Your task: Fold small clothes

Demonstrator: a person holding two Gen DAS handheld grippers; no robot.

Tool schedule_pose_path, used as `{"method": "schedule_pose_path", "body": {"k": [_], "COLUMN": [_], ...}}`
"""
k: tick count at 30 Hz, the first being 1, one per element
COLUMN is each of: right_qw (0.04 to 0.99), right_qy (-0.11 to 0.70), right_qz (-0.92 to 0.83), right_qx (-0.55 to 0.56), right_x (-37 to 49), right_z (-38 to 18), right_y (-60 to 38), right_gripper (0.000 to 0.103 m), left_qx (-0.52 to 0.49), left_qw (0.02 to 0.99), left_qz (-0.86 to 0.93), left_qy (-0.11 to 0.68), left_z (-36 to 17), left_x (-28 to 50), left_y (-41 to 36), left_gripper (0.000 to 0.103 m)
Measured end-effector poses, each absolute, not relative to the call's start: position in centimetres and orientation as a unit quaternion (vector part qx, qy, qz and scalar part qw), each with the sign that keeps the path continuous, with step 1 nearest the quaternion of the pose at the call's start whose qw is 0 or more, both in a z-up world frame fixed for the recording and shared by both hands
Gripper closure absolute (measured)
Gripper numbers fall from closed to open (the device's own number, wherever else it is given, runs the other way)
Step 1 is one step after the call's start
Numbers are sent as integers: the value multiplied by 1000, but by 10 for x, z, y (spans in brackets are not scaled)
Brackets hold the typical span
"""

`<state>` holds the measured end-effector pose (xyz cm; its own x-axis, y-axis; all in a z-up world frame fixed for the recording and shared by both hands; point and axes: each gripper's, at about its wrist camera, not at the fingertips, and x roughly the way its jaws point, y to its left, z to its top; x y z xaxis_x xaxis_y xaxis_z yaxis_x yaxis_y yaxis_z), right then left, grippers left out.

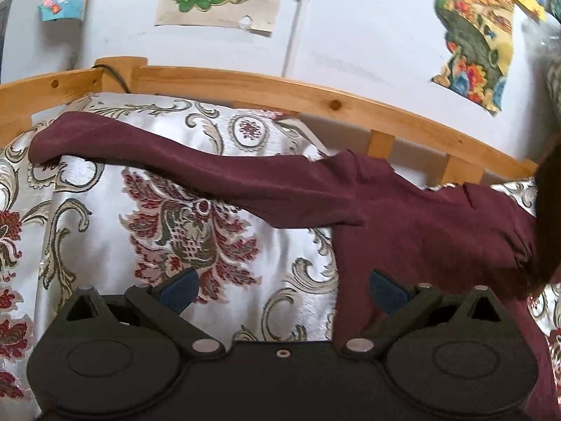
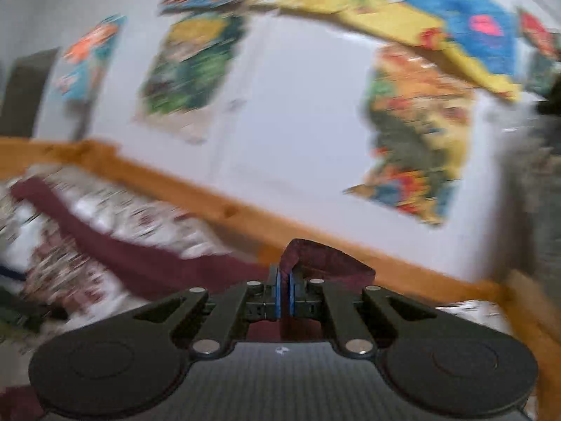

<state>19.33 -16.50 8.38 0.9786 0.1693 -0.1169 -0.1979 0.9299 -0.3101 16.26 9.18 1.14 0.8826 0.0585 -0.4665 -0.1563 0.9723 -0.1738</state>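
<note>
A maroon long-sleeved garment (image 1: 403, 231) lies on the patterned bedspread (image 1: 175, 231). One sleeve (image 1: 157, 154) stretches out to the far left. My left gripper (image 1: 282, 289) is open and empty, low over the garment's left edge. Its blue pads (image 1: 385, 289) stand wide apart. My right gripper (image 2: 284, 289) is shut on a fold of the maroon garment (image 2: 315, 258) and holds it lifted. The right wrist view is blurred by motion. The garment trails off to the left there (image 2: 122, 256). A dark shape (image 1: 548, 217) at the left wrist view's right edge covers part of the garment.
A wooden bed rail (image 1: 280, 87) runs along the far side of the bed, also in the right wrist view (image 2: 228, 207). Behind it is a white wall with colourful posters (image 1: 473, 45). A grey pipe (image 1: 298, 24) runs down the wall.
</note>
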Motion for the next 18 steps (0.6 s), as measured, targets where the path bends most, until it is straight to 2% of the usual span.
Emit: {"method": "schedule_pose_path", "body": {"k": [10, 12, 14, 16, 18], "right_qw": [952, 945, 940, 936, 934], "right_qy": [138, 157, 171, 183, 185], "right_qz": [181, 197, 214, 230, 242], "right_qx": [-204, -208, -204, -196, -185], "right_x": [198, 200, 198, 193, 185], "right_z": [9, -2, -8, -10, -8], "right_y": [-107, -101, -100, -102, -109], "right_gripper": [97, 94, 83, 37, 21], "left_qx": [-122, -120, -118, -121, -125], "left_qw": [959, 959, 959, 960, 961], "left_qz": [66, 63, 57, 46, 35], "left_qy": [246, 249, 251, 250, 243], "left_z": [4, 1, -1, -3, -3], "left_x": [175, 176, 177, 177, 177], "left_y": [105, 104, 103, 103, 103], "left_gripper": [1, 1, 1, 1, 1]}}
